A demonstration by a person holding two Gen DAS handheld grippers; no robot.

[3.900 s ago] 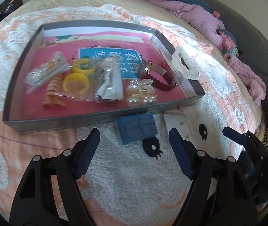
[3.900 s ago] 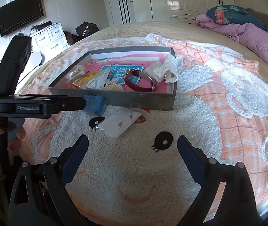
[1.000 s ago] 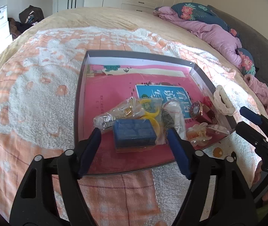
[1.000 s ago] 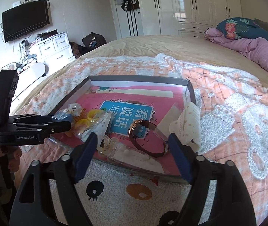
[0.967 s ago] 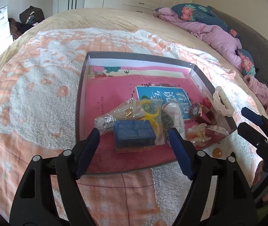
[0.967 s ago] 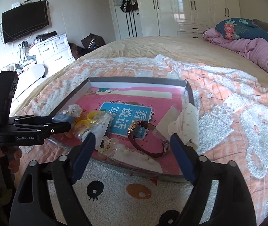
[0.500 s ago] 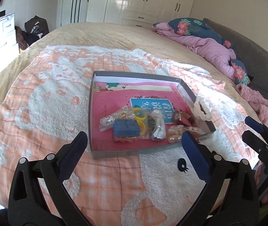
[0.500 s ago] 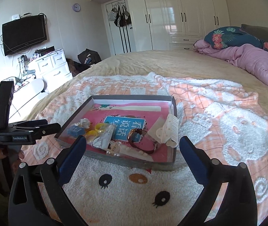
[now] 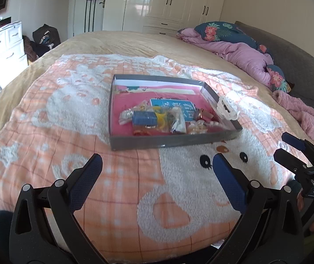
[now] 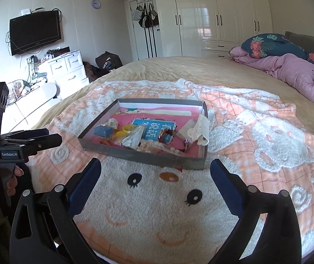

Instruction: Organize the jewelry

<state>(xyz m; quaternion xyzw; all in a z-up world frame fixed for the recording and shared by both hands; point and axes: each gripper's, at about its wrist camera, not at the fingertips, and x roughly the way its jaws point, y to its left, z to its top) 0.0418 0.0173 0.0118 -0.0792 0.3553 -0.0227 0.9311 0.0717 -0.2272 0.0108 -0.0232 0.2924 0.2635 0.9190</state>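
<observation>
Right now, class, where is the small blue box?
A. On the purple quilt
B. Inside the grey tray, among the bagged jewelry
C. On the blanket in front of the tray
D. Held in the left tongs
B: the blue box lies inside the grey tray, beside the yellow rings.

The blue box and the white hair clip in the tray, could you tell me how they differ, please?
The blue box is a dark, solid rectangular block; the white hair clip is pale, curved and cut through with openings. The blue box lies flat among the bagged pieces on the tray's floor; the white hair clip leans against the right wall. Both are inside the tray.
</observation>
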